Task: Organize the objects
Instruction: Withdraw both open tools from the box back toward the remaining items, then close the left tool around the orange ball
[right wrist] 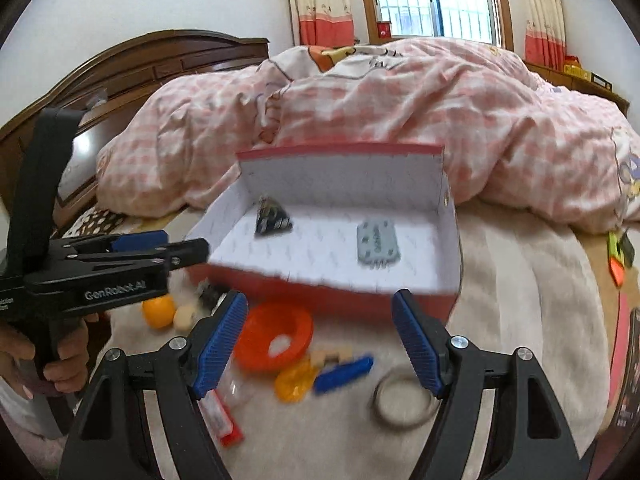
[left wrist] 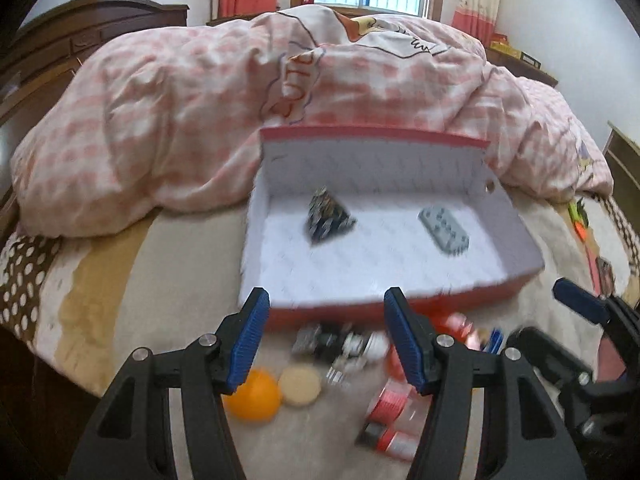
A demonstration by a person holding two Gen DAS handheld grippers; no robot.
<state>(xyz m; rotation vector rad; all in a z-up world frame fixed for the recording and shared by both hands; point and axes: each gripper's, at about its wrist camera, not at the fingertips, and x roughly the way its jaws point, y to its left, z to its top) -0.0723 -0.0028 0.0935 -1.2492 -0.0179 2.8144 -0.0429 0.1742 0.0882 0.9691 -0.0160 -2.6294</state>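
The right claw [right wrist: 320,340] is hanging with jaws apart and empty, the orange bowl [right wrist: 276,334] lying just below-left of it. The left claw [left wrist: 326,336], also apart and empty, is hovering nearer the ball [left wrist: 256,398]

A wide bed [right wrist: 520,280] with a cream and tan patterned sheet carried everything. A rumpled pink-and-white checked quilt [left wrist: 192,120] was heaped across its far half. Just in front of the quilt sat an open red cardboard box [right wrist: 332,292] with a white inside. Nearer lay a blurred scatter: an orange ball [left wrist: 252,400] touching a pale beige round disc [left wrist: 300,385], a shallow orange plastic bowl [right wrist: 276,332], a blue oblong piece [right wrist: 344,368], a grey metal ring [right wrist: 400,404] and small red-capped bottles [left wrist: 392,404].
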